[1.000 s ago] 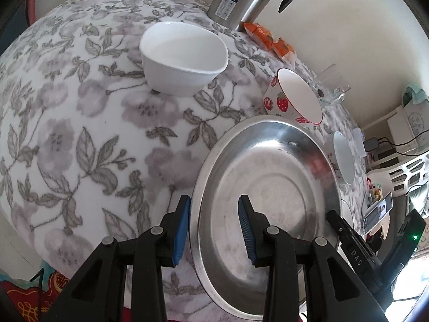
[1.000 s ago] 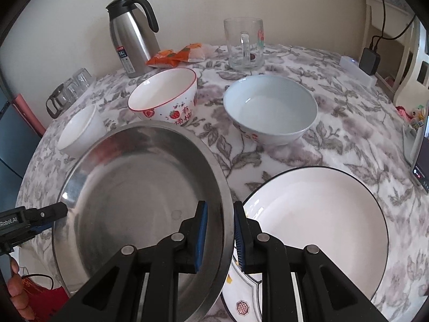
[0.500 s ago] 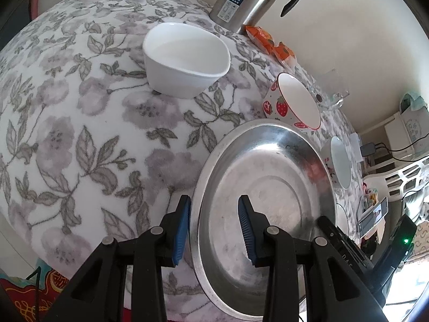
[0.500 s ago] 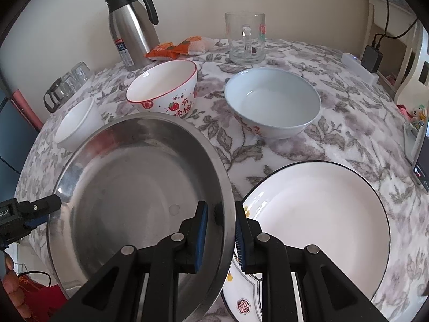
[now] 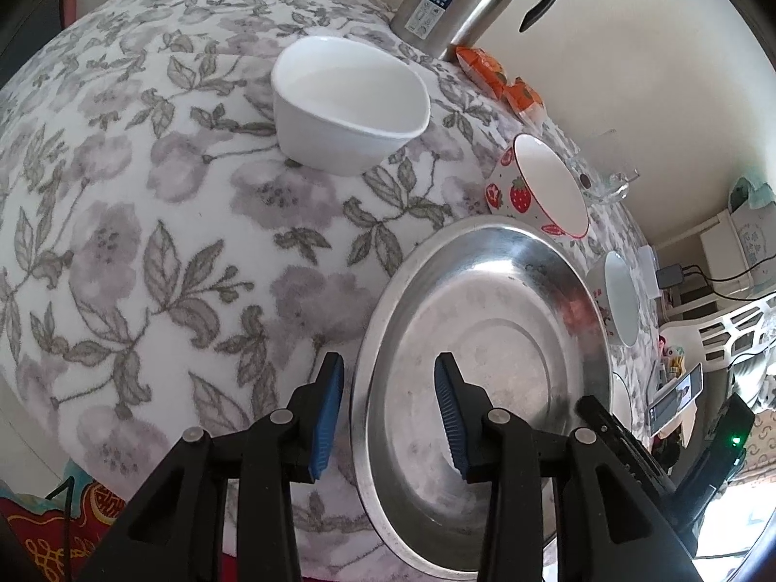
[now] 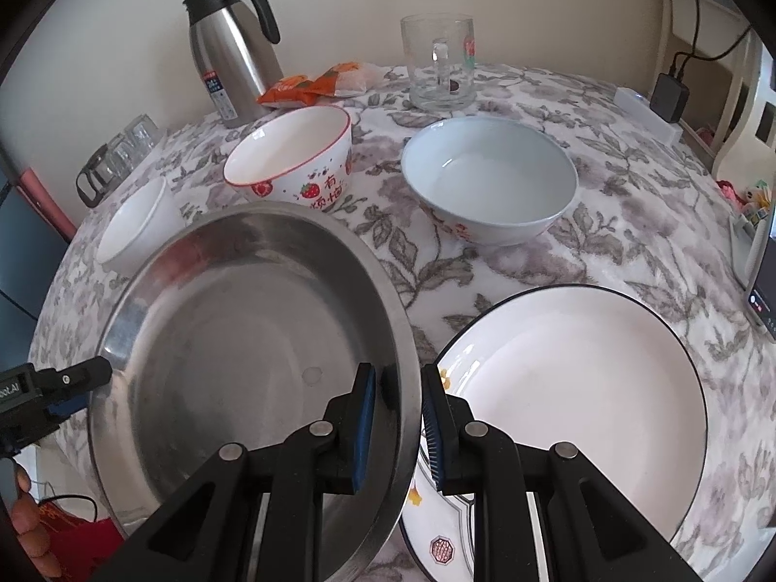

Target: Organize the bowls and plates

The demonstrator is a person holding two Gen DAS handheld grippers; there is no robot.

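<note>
Steel plate (image 6: 233, 339), shiny and shallow: right claw (image 6: 397, 417) pinches its rim, left claw (image 5: 388, 407) opening astride it.

Both wrist views look steeply down, close over the steel plate (image 5: 485, 349) (seen from opposite rims).

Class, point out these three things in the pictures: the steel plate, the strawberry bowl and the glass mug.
steel plate (image 6: 233, 339), right wrist view, inner base.
strawberry bowl (image 6: 310, 184), right wrist view, outer wall.
glass mug (image 6: 439, 68), right wrist view, front wall.
</note>
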